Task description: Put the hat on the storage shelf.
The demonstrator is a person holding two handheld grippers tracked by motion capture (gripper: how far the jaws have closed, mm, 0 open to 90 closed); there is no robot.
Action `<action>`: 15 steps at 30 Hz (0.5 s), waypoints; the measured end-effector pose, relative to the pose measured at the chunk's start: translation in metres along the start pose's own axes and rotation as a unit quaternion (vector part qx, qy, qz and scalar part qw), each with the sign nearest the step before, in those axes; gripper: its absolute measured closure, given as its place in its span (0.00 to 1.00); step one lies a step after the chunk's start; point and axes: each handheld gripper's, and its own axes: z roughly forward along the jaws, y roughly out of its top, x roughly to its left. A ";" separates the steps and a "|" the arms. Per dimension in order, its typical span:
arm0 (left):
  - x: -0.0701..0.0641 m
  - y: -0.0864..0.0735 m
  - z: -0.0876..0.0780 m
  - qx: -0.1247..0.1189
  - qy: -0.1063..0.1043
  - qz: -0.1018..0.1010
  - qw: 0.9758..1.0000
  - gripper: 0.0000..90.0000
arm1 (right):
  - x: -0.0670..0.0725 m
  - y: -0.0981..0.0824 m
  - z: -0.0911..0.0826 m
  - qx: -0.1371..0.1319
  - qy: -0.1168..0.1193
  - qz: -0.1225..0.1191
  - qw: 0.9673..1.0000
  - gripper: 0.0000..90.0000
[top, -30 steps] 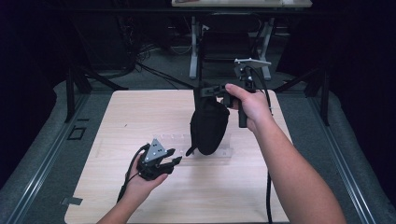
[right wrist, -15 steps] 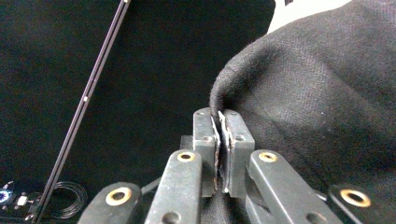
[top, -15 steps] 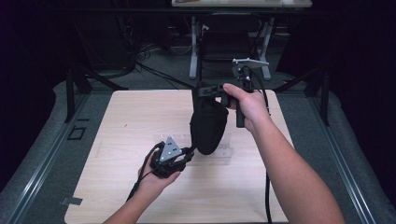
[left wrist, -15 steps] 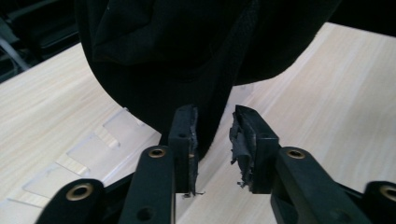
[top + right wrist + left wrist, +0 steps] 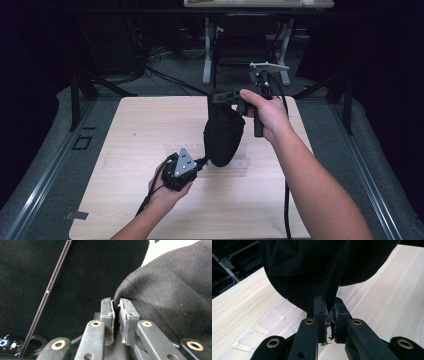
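From the high view I see a pale wooden table (image 5: 150, 130) filling the middle of the frame, with grey floor around it, dark surroundings, tangled cables and white desk legs (image 5: 207, 50) along the top. A clear plastic strip (image 5: 172, 150) lies flat near the table's centre. My right hand (image 5: 267, 112), right of centre in the upper half, holds the right gripper (image 5: 220, 96) raised above the table, its jaws pointing toward the frame's left and its grey plate tilted up behind; a black cloth (image 5: 223, 134) hangs from it like a pouch down to mid-frame. My left hand (image 5: 167, 192), lower left of centre, holds the left gripper (image 5: 204, 161) low over the wood, reaching right to the cloth's bottom edge. In the left gripper view, the cloth (image 5: 317, 267) covers the top of the frame, and the left gripper (image 5: 329, 315) at bottom centre is clamped on a narrow fold of it, with the table (image 5: 387, 297) and the plastic strip (image 5: 269, 320) beneath. In the right gripper view, the right gripper (image 5: 116, 312) at bottom centre pinches a ridge of the cloth (image 5: 175, 297), which bulges across the right side; the left side is dark floor, with a thin rail (image 5: 47, 292) running diagonally.
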 end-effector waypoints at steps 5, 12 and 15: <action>0.001 -0.001 -0.001 0.002 0.001 0.001 1.000 0.94 | 0.005 0.001 -0.007 -0.007 0.004 -0.006 1.000 0.87; 0.003 -0.003 -0.003 -0.001 0.008 -0.002 1.000 0.94 | 0.010 0.000 -0.015 -0.009 -0.005 -0.020 1.000 0.86; 0.003 -0.004 -0.003 -0.003 0.006 -0.004 1.000 0.94 | 0.010 0.000 -0.018 -0.009 -0.008 -0.020 1.000 0.86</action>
